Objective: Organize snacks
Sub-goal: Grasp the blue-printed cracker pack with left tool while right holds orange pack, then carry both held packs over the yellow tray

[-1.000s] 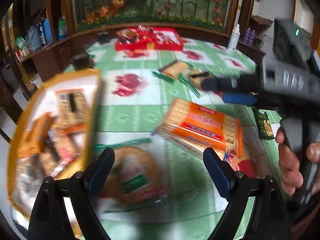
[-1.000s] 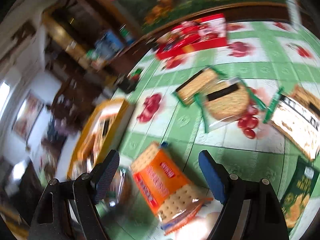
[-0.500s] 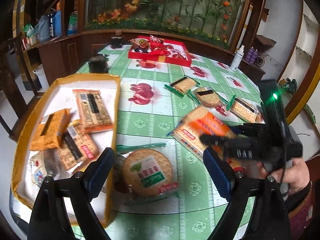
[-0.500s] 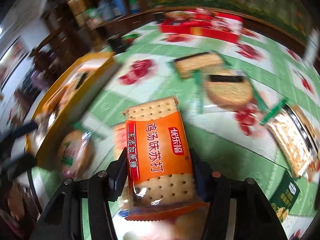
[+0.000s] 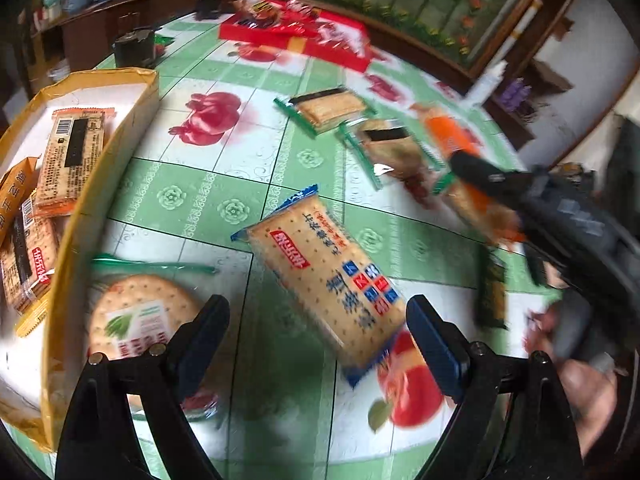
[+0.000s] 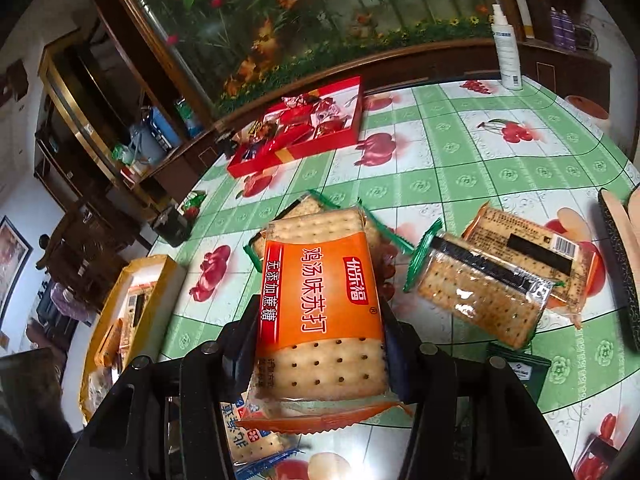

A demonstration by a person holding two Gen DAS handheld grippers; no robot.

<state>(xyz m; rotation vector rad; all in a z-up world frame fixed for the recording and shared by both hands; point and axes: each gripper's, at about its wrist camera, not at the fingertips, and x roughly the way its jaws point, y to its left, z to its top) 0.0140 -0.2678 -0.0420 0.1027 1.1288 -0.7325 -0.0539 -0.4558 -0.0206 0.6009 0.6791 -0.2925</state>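
My right gripper (image 6: 316,344) is shut on an orange cracker pack (image 6: 320,300) and holds it lifted above the table; it shows blurred in the left wrist view (image 5: 460,152). My left gripper (image 5: 316,336) is open and empty, low over a blue-edged cracker pack (image 5: 324,272) lying on the table between its fingers. A round cracker pack (image 5: 136,320) lies by the yellow tray (image 5: 120,152), which holds several packs (image 5: 72,156). The blue-edged pack also shows under the right gripper (image 6: 256,432).
Green-wrapped cracker packs (image 5: 328,108) (image 6: 480,292) and another pack (image 6: 528,240) lie mid-table. A red gift box (image 6: 304,128) sits at the back, a dark green pack (image 5: 492,296) at right, a black jar (image 5: 134,46) far left, a spray bottle (image 6: 505,52) far right.
The right gripper has closed on the orange pack and lifted it up and away, uncovering the blue-edged pack beneath. The left gripper has moved right toward that pack.
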